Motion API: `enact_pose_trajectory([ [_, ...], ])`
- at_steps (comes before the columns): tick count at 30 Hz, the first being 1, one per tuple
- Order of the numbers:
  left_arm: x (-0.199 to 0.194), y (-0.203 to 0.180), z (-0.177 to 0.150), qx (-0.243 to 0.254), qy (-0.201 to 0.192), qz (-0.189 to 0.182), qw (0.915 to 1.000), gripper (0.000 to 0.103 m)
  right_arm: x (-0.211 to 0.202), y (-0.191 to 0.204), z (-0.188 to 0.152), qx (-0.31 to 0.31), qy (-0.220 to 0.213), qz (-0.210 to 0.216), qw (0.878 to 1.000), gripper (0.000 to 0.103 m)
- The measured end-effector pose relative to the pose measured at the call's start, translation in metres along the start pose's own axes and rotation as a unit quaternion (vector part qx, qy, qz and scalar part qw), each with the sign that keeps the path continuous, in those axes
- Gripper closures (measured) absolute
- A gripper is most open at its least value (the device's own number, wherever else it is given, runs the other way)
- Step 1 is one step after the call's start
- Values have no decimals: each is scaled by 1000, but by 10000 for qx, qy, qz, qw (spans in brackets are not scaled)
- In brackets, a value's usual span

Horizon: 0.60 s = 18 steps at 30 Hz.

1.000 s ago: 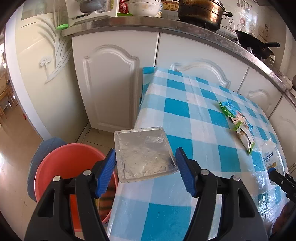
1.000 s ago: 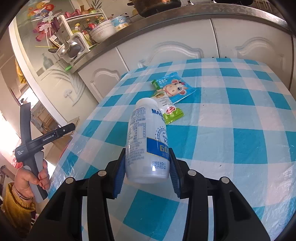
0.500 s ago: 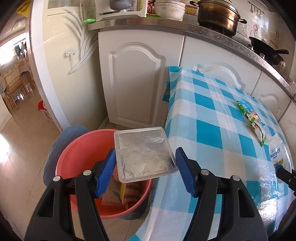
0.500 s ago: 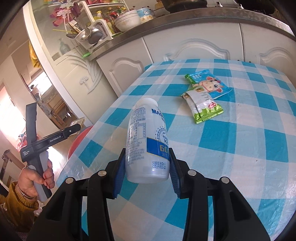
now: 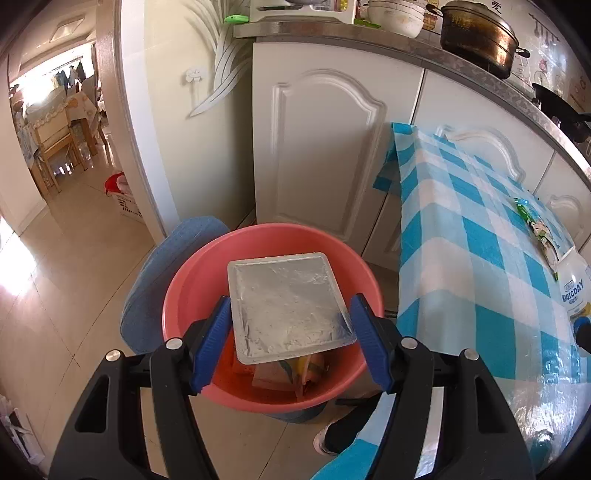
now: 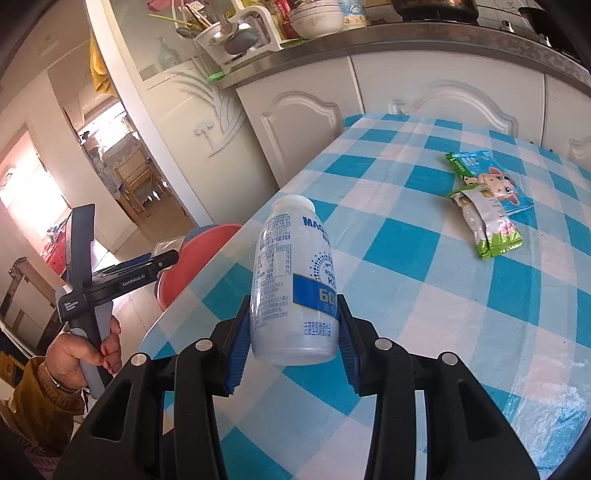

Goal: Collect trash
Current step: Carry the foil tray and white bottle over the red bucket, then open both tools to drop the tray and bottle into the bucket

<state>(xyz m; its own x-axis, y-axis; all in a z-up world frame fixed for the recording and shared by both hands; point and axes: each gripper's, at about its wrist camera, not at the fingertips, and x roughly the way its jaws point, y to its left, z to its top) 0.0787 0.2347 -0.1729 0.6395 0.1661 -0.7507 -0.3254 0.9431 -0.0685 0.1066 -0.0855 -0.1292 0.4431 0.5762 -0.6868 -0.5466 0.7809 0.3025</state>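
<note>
My left gripper (image 5: 290, 332) is shut on a square foil-lidded tray (image 5: 286, 304), holding it right over the red bucket (image 5: 192, 295) on the floor. Packets of trash lie in the bucket's bottom. My right gripper (image 6: 293, 343) is shut on a white plastic drink bottle (image 6: 291, 280) with blue print, held above the checked tablecloth (image 6: 424, 302) near the table's left edge. Two snack wrappers (image 6: 484, 206) lie on the cloth further back. In the right wrist view a hand (image 6: 85, 354) holds the left gripper's handle beside the bucket (image 6: 184, 266).
White cabinet doors (image 5: 317, 147) stand behind the bucket and table, with a pot (image 5: 476, 33) and bowls on the counter. A blue stool or cover (image 5: 166, 266) sits under the bucket. A doorway (image 5: 55, 129) opens at left onto tiled floor.
My left gripper has carried the foil tray leftward off the table edge to above the red bucket. My right gripper has moved the bottle left toward the table's edge.
</note>
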Motion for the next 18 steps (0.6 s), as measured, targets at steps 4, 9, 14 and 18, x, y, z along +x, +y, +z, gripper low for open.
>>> enact_pose_trajectory([
  [4, 5, 12, -6, -40, 68, 92, 9999, 37, 9, 15, 6, -134, 113, 113, 9998, 59],
  [9, 8, 29, -11, -170, 114, 122, 9997, 37, 24, 38, 14, -339, 278, 255, 9987, 59],
  [14, 12, 46, -14, -360, 149, 130, 9992, 37, 41, 61, 21, -591, 468, 355, 9965, 59],
  [18, 14, 61, -17, -573, 176, -14, 9982, 37, 55, 76, 28, -757, 593, 438, 9944, 59],
])
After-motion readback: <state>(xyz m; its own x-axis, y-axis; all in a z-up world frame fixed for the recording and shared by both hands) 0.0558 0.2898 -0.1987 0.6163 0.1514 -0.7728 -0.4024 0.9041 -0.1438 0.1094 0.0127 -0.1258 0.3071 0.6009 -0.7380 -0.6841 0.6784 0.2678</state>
